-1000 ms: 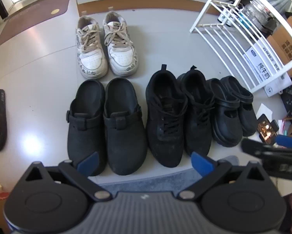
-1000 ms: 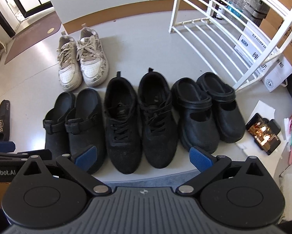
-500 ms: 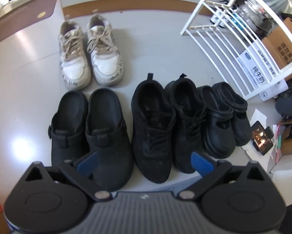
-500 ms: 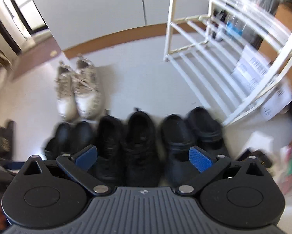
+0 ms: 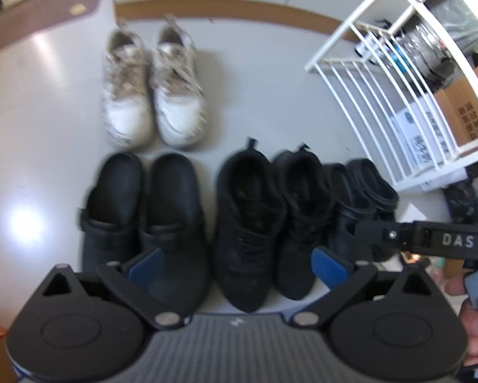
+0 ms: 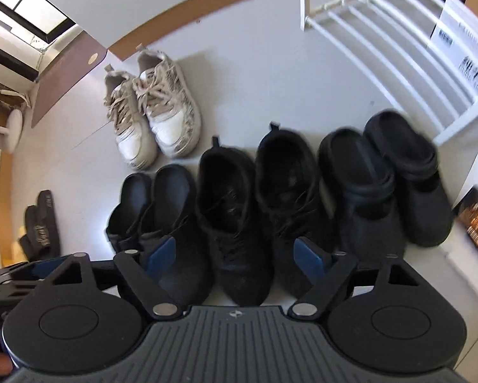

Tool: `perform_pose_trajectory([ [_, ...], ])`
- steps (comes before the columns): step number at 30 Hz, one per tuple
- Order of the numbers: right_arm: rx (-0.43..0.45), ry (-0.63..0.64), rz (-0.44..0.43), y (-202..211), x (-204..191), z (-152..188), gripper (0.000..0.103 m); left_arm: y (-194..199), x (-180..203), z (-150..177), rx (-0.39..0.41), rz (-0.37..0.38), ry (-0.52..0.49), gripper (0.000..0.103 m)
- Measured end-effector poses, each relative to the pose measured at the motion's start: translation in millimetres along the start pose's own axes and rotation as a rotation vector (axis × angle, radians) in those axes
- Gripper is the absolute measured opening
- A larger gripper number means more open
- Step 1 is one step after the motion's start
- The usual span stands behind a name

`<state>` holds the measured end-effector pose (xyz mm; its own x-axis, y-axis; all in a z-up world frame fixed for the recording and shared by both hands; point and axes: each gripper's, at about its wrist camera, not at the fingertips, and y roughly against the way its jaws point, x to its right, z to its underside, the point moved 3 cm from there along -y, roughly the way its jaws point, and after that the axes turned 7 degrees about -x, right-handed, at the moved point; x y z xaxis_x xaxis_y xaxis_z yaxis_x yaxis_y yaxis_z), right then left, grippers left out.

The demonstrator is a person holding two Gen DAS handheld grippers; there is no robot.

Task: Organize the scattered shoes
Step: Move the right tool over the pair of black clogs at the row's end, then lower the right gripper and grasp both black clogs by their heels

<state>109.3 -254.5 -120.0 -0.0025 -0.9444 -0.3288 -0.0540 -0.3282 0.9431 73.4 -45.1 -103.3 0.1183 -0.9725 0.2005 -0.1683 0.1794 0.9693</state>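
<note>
pale glossy floor (image 5: pixel 271 102) fills the left wrist view, where the left gripper (image 5: pixel 237 265) hangs with fingers spread and empty above a tidy row of black clogs (image 5: pixel 143 210), black sneakers (image 5: pixel 271 217) and chunky black clogs (image 5: pixel 360 198), with white sneakers (image 5: pixel 153 95) paired behind. from the right wrist view the right gripper (image 6: pixel 235 255) holds nothing, its jaws just narrowed but apart over the black sneakers, while dark slippers (image 6: pixel 39 223) lie well apart at far left (likely the last pair to line up).
</note>
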Motion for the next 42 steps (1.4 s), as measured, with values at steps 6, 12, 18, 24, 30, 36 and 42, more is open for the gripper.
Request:
perform_pose_trajectory([
  [6, 0.06, 0.09, 0.03, 17.7, -4.3, 10.6, 0.085, 34.9, -1.8, 21.7, 0.088, 0.055, 0.082, 0.101],
  [12, 0.17, 0.174, -0.001, 50.8, -19.3, 19.6, 0.085, 52.4, -3.2, 20.9, 0.167, 0.086, 0.095, 0.101],
  [18, 0.183, 0.144, -0.032, 58.2, 1.8, 25.1, 0.085, 48.4, -8.4, 28.4, 0.157, 0.103, 0.09, 0.101],
  [24, 0.214, 0.172, 0.045, 65.1, 3.2, 28.4, 0.085, 59.2, -0.6, 41.7, 0.101, 0.136, 0.098, 0.097],
  [30, 0.271, 0.201, 0.103, 82.2, 12.7, 32.2, 0.085, 81.7, 2.9, 41.3, 0.1, 0.131, 0.129, 0.097],
  [36, 0.281, 0.14, 0.115, 86.8, 35.1, 41.3, 0.085, 90.5, 17.7, 35.7, 0.089, 0.151, 0.006, 0.095],
  [42, 0.292, 0.055, 0.052, 76.2, 51.3, 58.8, 0.085, 81.0, 18.1, 28.9, 0.091, 0.214, -0.033, 0.095],
])
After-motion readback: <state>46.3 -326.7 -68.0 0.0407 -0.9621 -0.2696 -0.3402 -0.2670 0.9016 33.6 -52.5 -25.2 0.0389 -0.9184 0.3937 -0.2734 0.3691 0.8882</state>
